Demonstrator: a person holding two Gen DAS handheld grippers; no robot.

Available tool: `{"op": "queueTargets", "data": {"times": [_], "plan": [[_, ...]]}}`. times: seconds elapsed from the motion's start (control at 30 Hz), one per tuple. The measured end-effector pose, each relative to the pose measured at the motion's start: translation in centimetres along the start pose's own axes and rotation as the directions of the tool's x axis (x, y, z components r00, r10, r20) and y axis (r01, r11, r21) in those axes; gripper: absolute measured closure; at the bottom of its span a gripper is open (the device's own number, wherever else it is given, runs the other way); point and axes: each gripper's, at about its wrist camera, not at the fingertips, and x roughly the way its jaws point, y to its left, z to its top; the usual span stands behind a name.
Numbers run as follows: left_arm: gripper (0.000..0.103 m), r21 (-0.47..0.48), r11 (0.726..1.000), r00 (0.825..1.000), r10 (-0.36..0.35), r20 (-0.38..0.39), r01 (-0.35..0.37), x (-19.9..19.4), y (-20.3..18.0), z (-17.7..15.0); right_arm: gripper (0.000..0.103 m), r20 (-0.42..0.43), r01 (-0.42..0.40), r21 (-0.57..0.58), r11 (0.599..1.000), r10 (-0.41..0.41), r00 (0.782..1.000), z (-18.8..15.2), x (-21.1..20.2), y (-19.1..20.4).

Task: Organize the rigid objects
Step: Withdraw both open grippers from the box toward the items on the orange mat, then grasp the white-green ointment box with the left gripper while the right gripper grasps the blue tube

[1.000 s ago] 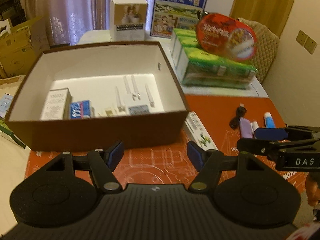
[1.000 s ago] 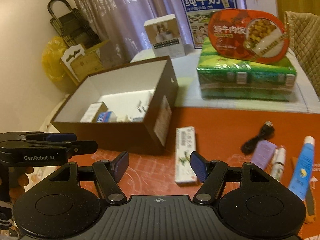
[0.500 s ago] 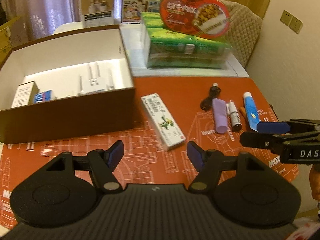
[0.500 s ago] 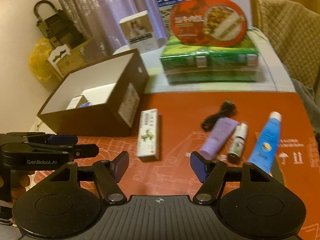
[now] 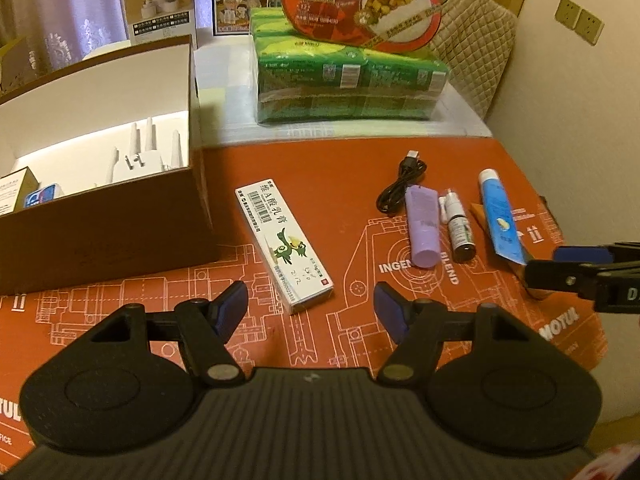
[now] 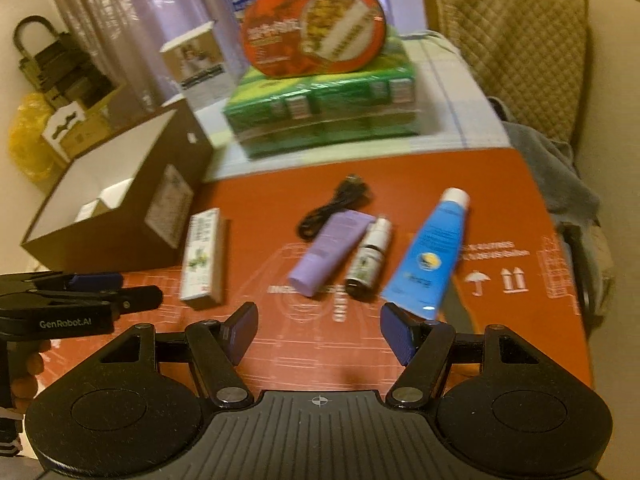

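Observation:
On the orange mat (image 5: 304, 172) lie a long white carton (image 5: 282, 240) (image 6: 202, 256), a purple tube (image 5: 422, 226) (image 6: 330, 252), a small dark spray bottle (image 5: 458, 224) (image 6: 370, 260), a blue tube (image 5: 500, 216) (image 6: 430, 250) and a black cable (image 5: 402, 186) (image 6: 336, 204). My left gripper (image 5: 310, 310) hovers open just short of the white carton, nothing between its fingers. My right gripper (image 6: 318, 326) is open too, near the purple tube and spray bottle. A brown open box (image 5: 108, 216) (image 6: 120, 216) at left holds a white router and small boxes.
Behind the mat stands a shrink-wrapped green pack (image 5: 348, 84) topped by a red oval meal tub (image 5: 360, 4). A small white box (image 5: 160, 4) and a milk carton stand further back. A quilted chair (image 6: 516, 56) is at right, the wall close by.
Both grippers have swung rightward away from the brown box, so the carton, tubes and bottle now lie ahead of them. Their jaws have kept the same width.

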Motion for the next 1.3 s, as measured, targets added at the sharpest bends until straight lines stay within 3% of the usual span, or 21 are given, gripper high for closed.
{"op": "queueTargets", "data": {"times": [0.63, 0.7, 0.77, 0.83, 1.3], "plan": [[0.038, 0.098, 0.988, 0.991, 0.122, -0.050, -0.116, 8.5, -1.4, 1.8, 0.038, -0.056, 0.103, 0.077, 0.992, -0.099, 0.994, 0.9, 2.5, -5.8], [0.041, 0.110, 0.986, 0.990, 0.135, -0.051, -0.129, 9.1, -1.6, 1.9, 0.038, -0.058, 0.111, 0.079, 0.991, -0.106, 0.993, 1.1, 2.9, -6.1], [0.051, 0.125, 0.982, 0.988, 0.147, -0.048, -0.140, 9.4, -1.8, 2.0, 0.038, -0.058, 0.121, 0.082, 0.989, -0.116, 0.992, 1.5, 3.3, -6.6], [0.068, 0.144, 0.981, 0.989, 0.139, -0.052, -0.130, 9.8, -1.9, 2.1, 0.038, -0.055, 0.129, 0.086, 0.988, -0.125, 0.991, 1.8, 3.6, -6.9], [0.069, 0.148, 0.983, 0.991, 0.118, -0.061, -0.108, 11.9, -2.7, 4.7, 0.039, -0.036, 0.169, 0.131, 0.977, -0.165, 0.986, 4.9, 7.9, -8.3]]}}
